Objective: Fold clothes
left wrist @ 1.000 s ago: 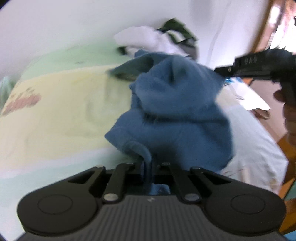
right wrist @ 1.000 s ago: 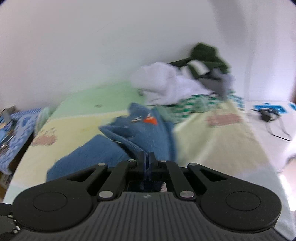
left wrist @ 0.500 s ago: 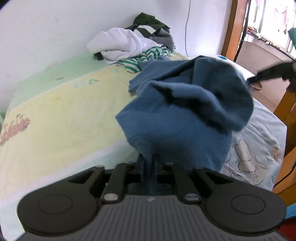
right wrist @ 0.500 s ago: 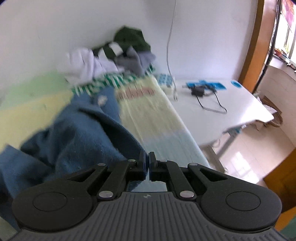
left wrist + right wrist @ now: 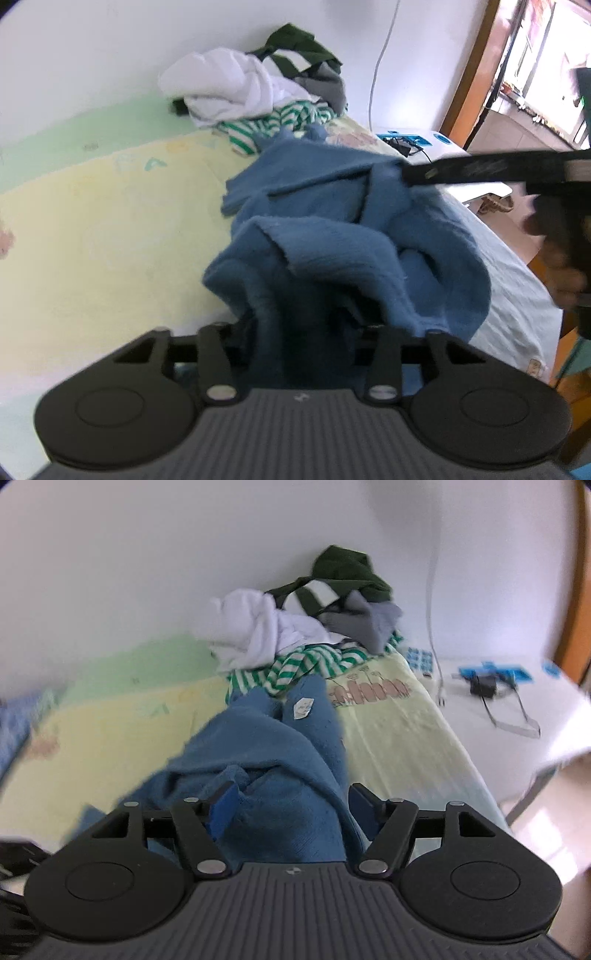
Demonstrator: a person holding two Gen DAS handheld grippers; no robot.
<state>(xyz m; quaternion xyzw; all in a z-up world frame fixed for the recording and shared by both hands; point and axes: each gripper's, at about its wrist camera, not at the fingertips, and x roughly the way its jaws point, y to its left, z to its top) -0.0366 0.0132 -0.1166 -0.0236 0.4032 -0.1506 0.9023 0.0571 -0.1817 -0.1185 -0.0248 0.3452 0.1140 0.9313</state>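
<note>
Fuzzy blue fleece garment (image 5: 280, 760), rumpled, between opening right gripper (image 5: 291, 805) and part-open left gripper (image 5: 306, 332).

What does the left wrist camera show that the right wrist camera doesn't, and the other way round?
Only the left wrist view shows the right tool from outside, reaching in beside the blue garment, with the hand holding it. Only the right wrist view shows that tool's blue pads, its jaws opening around the garment, and a white label on the fabric. Both show the clothes pile and yellow-green sheet.
</note>
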